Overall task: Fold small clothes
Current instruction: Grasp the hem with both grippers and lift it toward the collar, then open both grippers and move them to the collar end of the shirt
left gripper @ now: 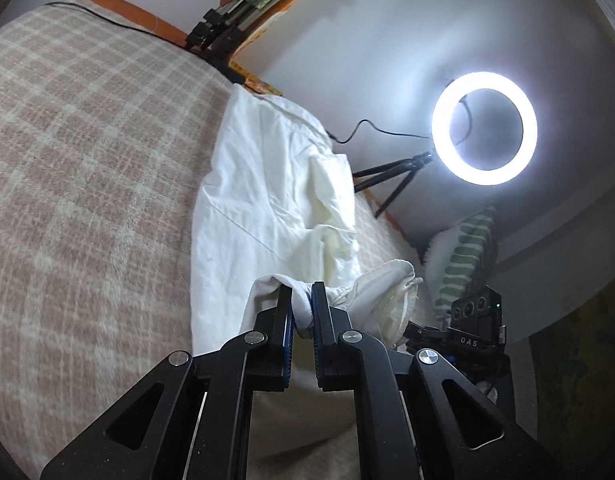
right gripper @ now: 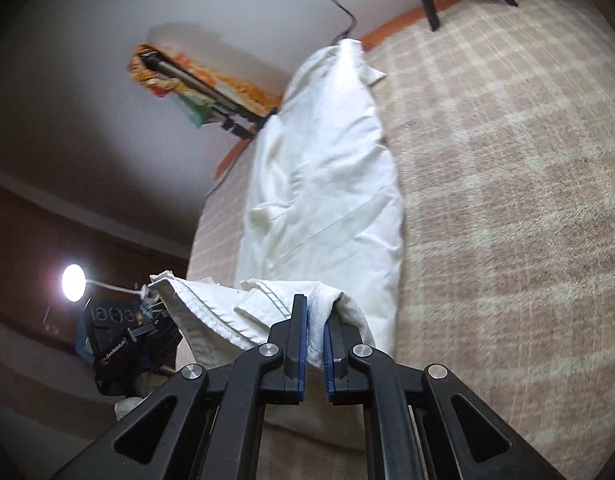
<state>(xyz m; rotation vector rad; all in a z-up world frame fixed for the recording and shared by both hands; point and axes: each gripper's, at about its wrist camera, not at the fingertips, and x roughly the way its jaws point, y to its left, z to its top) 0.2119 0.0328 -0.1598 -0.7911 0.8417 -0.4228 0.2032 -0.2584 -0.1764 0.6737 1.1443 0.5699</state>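
A white garment [left gripper: 267,200] lies stretched out on the pink checked blanket [left gripper: 87,160]. My left gripper [left gripper: 302,300] is shut on its near edge, with white cloth bunched between the blue pads. The right gripper's body [left gripper: 473,320] shows at the lower right of this view. In the right wrist view the same garment [right gripper: 327,184] runs away from me over the blanket [right gripper: 507,200]. My right gripper [right gripper: 316,316] is shut on a folded hem, lifted a little off the blanket. The left gripper's body [right gripper: 119,336] shows at the lower left.
A lit ring light [left gripper: 484,133] on a black tripod [left gripper: 391,176] stands at the bed's far edge with its cable. A folded tripod [left gripper: 219,28] and colourful cloth lie by the wall. A green-striped cushion [left gripper: 463,256] lies beside the bed. A lamp [right gripper: 73,282] glows at left.
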